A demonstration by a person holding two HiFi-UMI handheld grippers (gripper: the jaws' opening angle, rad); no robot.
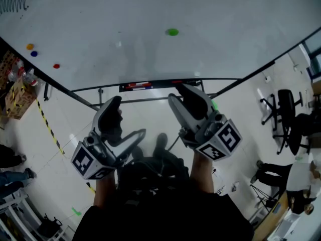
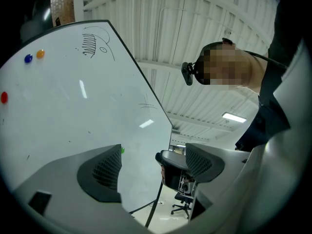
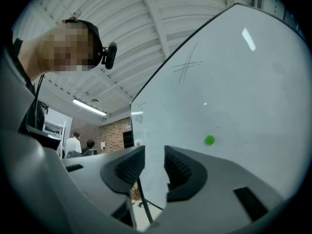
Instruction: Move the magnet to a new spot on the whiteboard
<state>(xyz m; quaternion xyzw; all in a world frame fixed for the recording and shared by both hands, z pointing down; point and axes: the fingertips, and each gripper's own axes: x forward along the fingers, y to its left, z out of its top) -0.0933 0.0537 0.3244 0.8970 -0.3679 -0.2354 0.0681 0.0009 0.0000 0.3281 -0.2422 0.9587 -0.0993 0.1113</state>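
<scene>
A glossy, faintly smudged whiteboard point(image 1: 150, 49) fills the view. My right claw point(image 3: 153, 162) stands apart and empty, its ribbed pads point(image 3: 179, 172) bare. My left claw point(image 2: 153, 165) gapes wider, also empty. The magnet point(image 1: 172, 32), a small green disc, sits flat on the board beyond my right claw, untouched. I should approach square, pinch its thin rim and peel it off.

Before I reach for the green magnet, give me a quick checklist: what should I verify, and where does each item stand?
1. Green magnet visible on the whiteboard: ok.
2. Right gripper jaws apart, nothing between them: ok.
3. Left gripper jaws apart, nothing between them: ok.
4. A gripper at the magnet: not ok, both are apart from it.
5. Bare board around the magnet for a new spot: ok.
6. How firmly the magnet sticks: cannot tell.
</scene>
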